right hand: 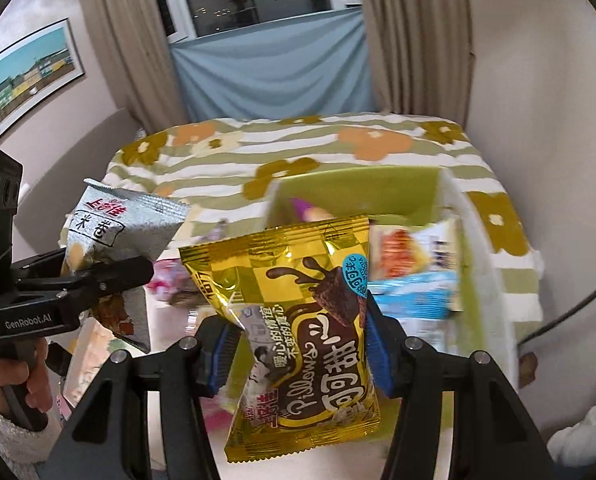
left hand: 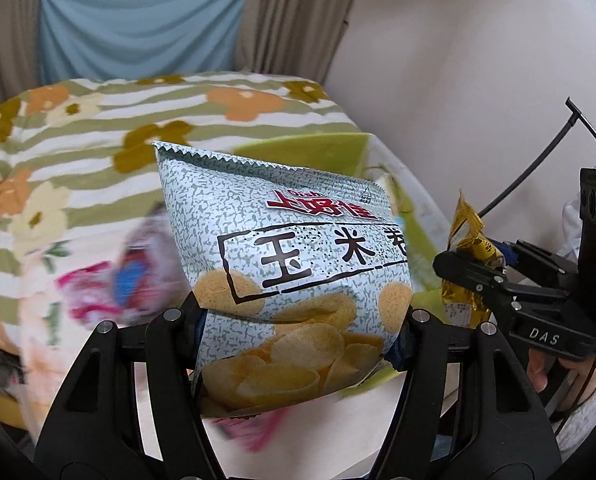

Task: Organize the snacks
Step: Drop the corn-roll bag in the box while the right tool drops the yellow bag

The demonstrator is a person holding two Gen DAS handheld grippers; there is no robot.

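In the left wrist view, a grey-green corn chip bag [left hand: 298,280] is gripped between the pads of the left claw [left hand: 301,332] and held up in the air above a bed with a flowered, green-striped blanket [left hand: 98,140]. At the right, the right claw [left hand: 473,280] is seen clamped on a gold packet [left hand: 471,244].

In the right wrist view, the gold chocolate pillow snack packet [right hand: 298,320] is pinched at its sides by the blue pads of the right claw [right hand: 294,344]. Behind it, a green-lined box [right hand: 357,188] holding other snack packets is seen on the bed. At the left, the chip bag is held by the left claw [right hand: 114,276], whose handle is gripped by a hand [right hand: 14,380].
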